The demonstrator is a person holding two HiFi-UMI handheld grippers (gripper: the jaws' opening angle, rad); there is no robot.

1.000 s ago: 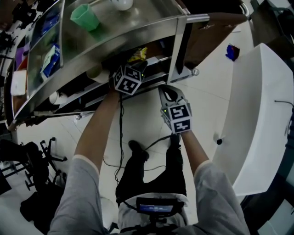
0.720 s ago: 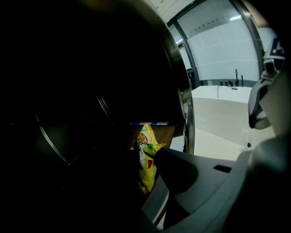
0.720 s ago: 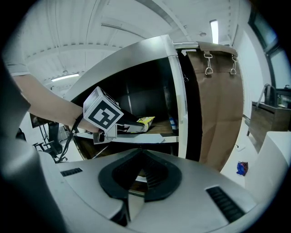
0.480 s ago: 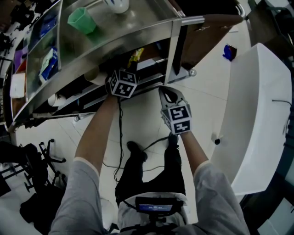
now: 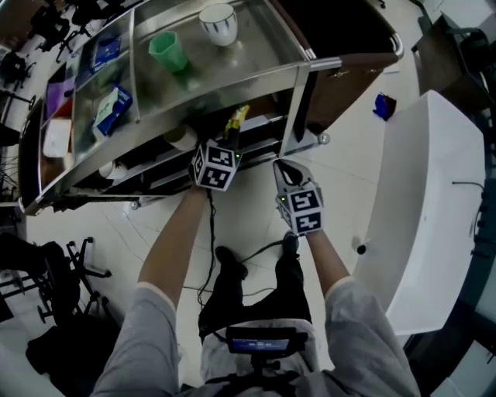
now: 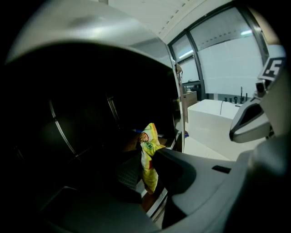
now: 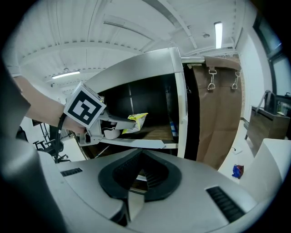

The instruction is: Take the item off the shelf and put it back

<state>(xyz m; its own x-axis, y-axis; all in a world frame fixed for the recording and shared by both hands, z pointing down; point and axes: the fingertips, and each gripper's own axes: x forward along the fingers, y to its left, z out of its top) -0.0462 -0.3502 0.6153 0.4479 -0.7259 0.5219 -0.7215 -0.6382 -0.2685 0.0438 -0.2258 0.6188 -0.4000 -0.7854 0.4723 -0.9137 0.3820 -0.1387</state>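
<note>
A yellow snack bag (image 5: 235, 122) sticks up at the front edge of the steel cart's dark lower shelf (image 7: 154, 132). My left gripper (image 5: 230, 133) reaches in under the cart's top, and its jaws are closing with the bag pinched between them. In the left gripper view the bag (image 6: 149, 159) hangs crumpled between the pads. The right gripper view shows the bag (image 7: 135, 122) held at the left gripper's tip. My right gripper (image 5: 285, 164) hangs in front of the cart, to the right of its post, shut and holding nothing (image 7: 138, 175).
On the cart's top (image 5: 256, 62) stand a green cup (image 5: 169, 51), a white bowl (image 5: 218, 22) and blue packs (image 5: 115, 108). An upright post (image 5: 298, 108) bounds the shelf opening. A white tub (image 5: 434, 201) stands at the right and a brown bag (image 7: 218, 113) hangs beside the cart.
My left gripper has closed on the yellow bag, which now stands pinched and upright at the shelf's edge. The head view has tilted to show more of the cart's top. The right gripper has hardly moved.
</note>
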